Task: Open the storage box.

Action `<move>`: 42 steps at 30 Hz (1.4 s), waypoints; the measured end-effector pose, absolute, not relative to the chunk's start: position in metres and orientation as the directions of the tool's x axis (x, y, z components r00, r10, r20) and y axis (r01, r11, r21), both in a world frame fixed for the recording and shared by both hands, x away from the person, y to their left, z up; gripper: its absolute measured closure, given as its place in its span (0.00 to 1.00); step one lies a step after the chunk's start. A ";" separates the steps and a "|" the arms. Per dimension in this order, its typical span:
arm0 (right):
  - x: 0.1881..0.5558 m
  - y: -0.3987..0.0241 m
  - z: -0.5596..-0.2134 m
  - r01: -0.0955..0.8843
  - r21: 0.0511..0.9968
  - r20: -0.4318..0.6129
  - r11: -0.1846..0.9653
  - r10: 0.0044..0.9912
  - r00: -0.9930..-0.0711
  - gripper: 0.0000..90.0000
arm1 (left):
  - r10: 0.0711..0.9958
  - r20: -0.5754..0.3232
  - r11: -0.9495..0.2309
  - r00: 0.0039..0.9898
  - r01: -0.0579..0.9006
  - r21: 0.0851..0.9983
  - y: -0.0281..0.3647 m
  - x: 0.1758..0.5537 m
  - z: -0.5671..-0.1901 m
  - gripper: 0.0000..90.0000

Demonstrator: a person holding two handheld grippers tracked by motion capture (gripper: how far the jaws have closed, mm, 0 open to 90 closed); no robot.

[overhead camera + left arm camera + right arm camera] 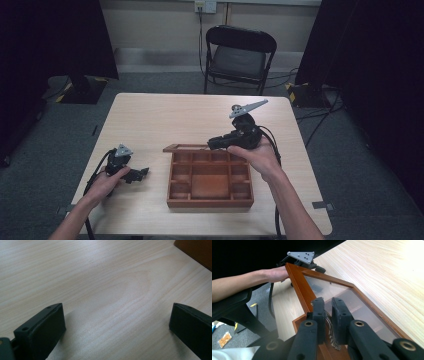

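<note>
High view: compartmented brown wooden box [210, 180]

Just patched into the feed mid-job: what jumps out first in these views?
The wooden compartment box near the table's front edge draws the eye, with its glass-paned lid raised. The right gripper is clamped on an ornate metal fitting at the lid's frame, holding it up over the box's far edge. The left gripper rests open on bare tabletop to the box's left.
</note>
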State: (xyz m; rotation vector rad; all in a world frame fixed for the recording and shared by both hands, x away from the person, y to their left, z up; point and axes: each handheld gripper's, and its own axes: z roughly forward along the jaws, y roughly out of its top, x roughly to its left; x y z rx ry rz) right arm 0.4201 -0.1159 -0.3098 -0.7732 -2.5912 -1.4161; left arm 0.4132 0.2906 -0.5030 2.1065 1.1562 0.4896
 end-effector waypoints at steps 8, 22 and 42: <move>0.423 -0.116 -0.308 0.470 0.766 0.309 0.438 0.391 -0.867 0.92 | 0.845 0.004 -0.378 0.535 0.591 0.713 0.291 0.413 -0.503 0.00; 0.429 -0.118 -0.308 0.489 0.765 0.342 0.420 0.379 -0.860 0.92 | 0.845 0.004 -0.378 0.536 0.591 0.713 0.291 0.413 -0.503 0.00; 0.439 -0.119 -0.305 0.513 0.754 0.374 0.410 0.373 -0.849 0.92 | 0.845 0.004 -0.378 0.535 0.591 0.713 0.291 0.413 -0.503 0.00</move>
